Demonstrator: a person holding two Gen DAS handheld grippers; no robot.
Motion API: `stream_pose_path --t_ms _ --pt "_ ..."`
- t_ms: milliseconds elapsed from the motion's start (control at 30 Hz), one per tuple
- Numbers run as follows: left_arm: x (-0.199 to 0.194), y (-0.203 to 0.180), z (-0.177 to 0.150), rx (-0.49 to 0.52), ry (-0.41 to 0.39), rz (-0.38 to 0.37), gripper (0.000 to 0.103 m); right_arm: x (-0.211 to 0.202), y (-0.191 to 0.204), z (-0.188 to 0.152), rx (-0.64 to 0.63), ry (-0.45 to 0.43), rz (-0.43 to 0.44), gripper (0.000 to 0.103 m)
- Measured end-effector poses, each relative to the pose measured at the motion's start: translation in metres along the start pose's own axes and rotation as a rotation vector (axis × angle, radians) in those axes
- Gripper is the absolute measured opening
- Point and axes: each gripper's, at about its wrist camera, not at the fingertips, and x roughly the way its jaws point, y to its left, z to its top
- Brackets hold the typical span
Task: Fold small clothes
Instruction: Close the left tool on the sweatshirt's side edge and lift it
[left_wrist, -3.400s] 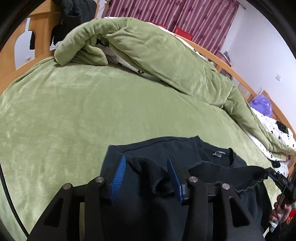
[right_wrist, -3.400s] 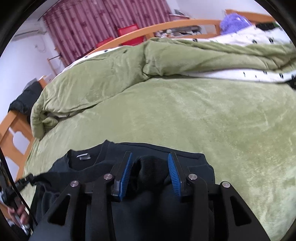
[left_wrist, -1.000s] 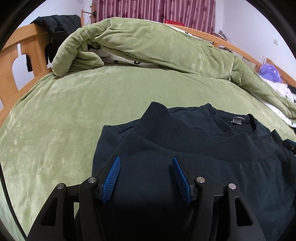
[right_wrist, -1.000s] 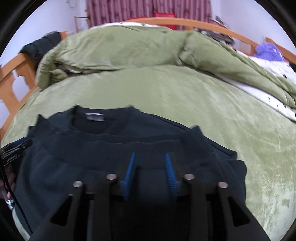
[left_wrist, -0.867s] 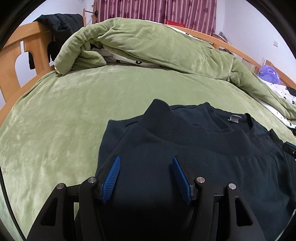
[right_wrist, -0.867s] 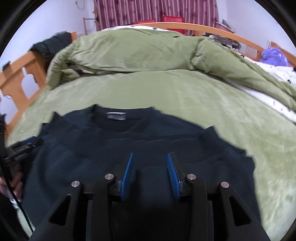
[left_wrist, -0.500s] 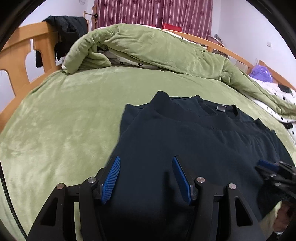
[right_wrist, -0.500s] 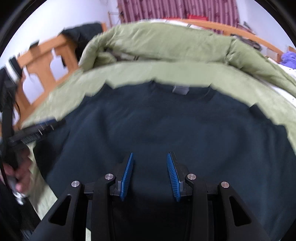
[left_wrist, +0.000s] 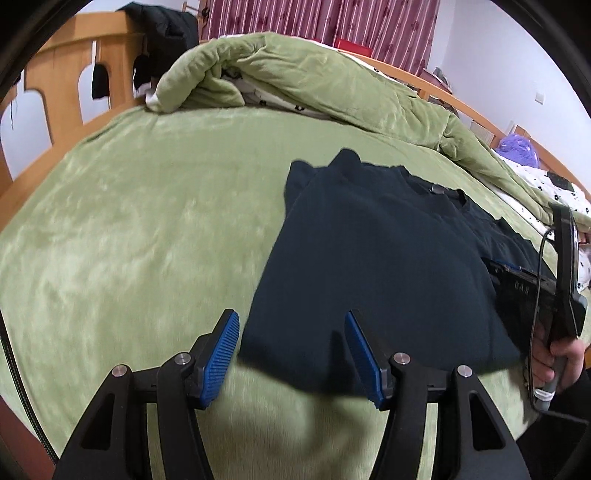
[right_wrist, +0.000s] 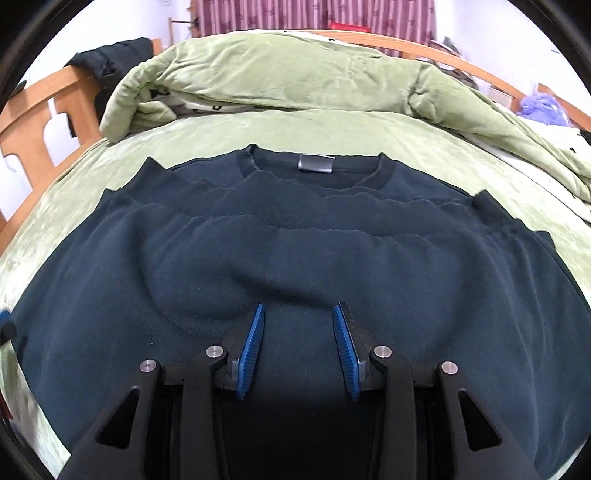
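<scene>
A dark navy sweatshirt (right_wrist: 295, 251) lies flat on the green bed cover (left_wrist: 129, 221), its lower half folded up toward the collar, where a grey label (right_wrist: 316, 162) shows. My left gripper (left_wrist: 290, 314) stands open at the sweatshirt's (left_wrist: 369, 258) near left corner, with nothing pressed between its blue pads (left_wrist: 221, 350). My right gripper (right_wrist: 299, 306) is open low over the middle of the folded body, beside a ripple in the cloth. In the left wrist view the right gripper (left_wrist: 535, 288) shows at the far right, held by a hand (left_wrist: 565, 354).
A rolled green duvet (right_wrist: 295, 74) over a white patterned sheet runs along the back of the bed. A wooden bed frame (left_wrist: 74, 74) with a black garment (left_wrist: 162, 29) hung on it stands at the left. A purple object (left_wrist: 517, 151) lies far right.
Both grippers have let go of the ribbed edge they held. The left one slid left to the sweatshirt's corner. The right one moved left and lower over its middle.
</scene>
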Motion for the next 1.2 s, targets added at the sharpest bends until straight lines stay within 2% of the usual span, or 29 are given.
stream_pose_path --t_ms 233,467,667,767,833,900,967,1067,1200 --pt "0.005 0.012 -0.018 -0.06 0.044 -0.05 0.057 -0.017 -0.004 -0.008 0.048 0.009 0.03 0.037" --pt "0.018 0.02 -0.02 -0.15 0.075 -0.122 0.059 -0.035 0.002 -0.025 -0.021 -0.015 0.035 0.037" --pt "0.029 0.013 -0.015 -0.159 0.071 -0.137 0.06 -0.034 0.007 -0.032 -0.058 -0.013 0.042 0.038" --pt "0.035 0.004 -0.008 -0.154 0.058 -0.121 0.06 -0.039 0.004 -0.034 -0.061 -0.014 0.05 0.038" --pt "0.04 -0.003 -0.002 -0.155 0.051 -0.123 0.055 -0.045 0.0 -0.034 -0.061 -0.016 0.057 0.038" --pt "0.043 -0.008 0.003 -0.158 0.043 -0.101 0.037 -0.053 -0.007 -0.033 -0.055 -0.022 0.06 0.038" --pt "0.042 -0.014 0.01 -0.163 0.016 -0.084 0.028 -0.06 -0.014 -0.033 -0.052 -0.025 0.052 0.038" --pt "0.031 -0.028 0.019 -0.134 -0.038 -0.097 0.026 -0.07 -0.031 -0.035 -0.043 -0.032 0.04 0.038" --pt "0.011 -0.066 0.032 -0.011 -0.12 -0.091 0.023 -0.085 -0.058 -0.038 -0.02 -0.041 0.003 0.038"
